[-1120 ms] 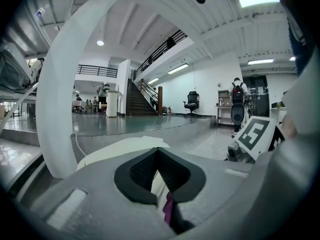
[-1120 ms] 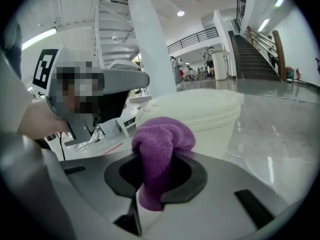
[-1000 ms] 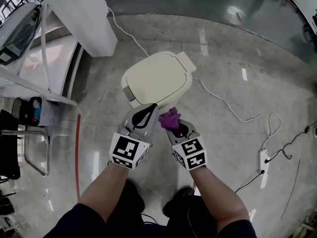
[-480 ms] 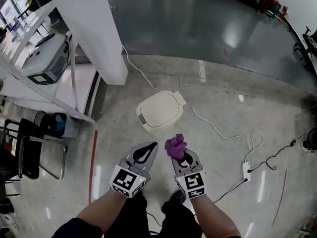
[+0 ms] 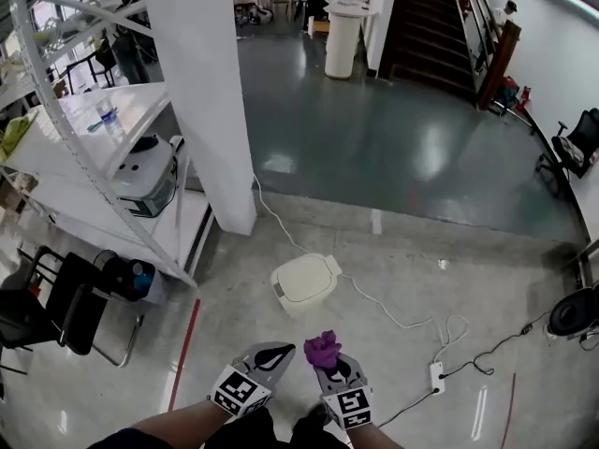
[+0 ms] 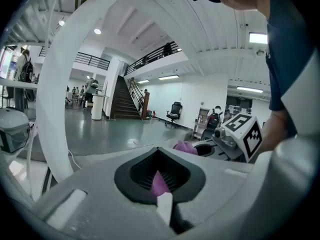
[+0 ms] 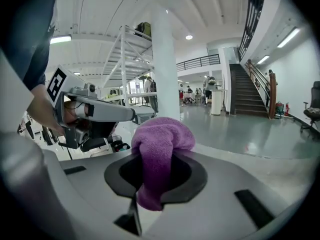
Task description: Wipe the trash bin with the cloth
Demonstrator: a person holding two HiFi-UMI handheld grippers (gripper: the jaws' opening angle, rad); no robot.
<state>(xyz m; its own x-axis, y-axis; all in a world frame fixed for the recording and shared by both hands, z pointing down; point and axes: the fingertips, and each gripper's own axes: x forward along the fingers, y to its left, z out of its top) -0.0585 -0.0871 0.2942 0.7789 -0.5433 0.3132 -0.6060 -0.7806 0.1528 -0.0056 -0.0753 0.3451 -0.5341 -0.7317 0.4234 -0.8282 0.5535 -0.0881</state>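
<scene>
The cream trash bin [image 5: 304, 282] stands on the floor with its lid closed, well beyond both grippers. My right gripper [image 5: 324, 361] is shut on a bunched purple cloth [image 5: 323, 347]; in the right gripper view the cloth [image 7: 160, 139] bulges up out of the closed jaws. My left gripper [image 5: 285, 348] is just to its left, jaws together, a short gap from the cloth. In the left gripper view a thin pink sliver [image 6: 159, 181] shows inside the jaws' opening; I cannot tell what it is. Both grippers are held high, clear of the bin.
A white pillar [image 5: 211, 101] rises behind the bin, with a metal shelving rack [image 5: 103, 129] and a black chair [image 5: 47, 311] to the left. A white cable runs from the bin to a power strip [image 5: 436, 375] on the right. A red line [image 5: 184, 354] marks the floor.
Both grippers and the head camera have risen far above the bin, which now looks small and distant. The right gripper still holds the cloth; the left stays closed.
</scene>
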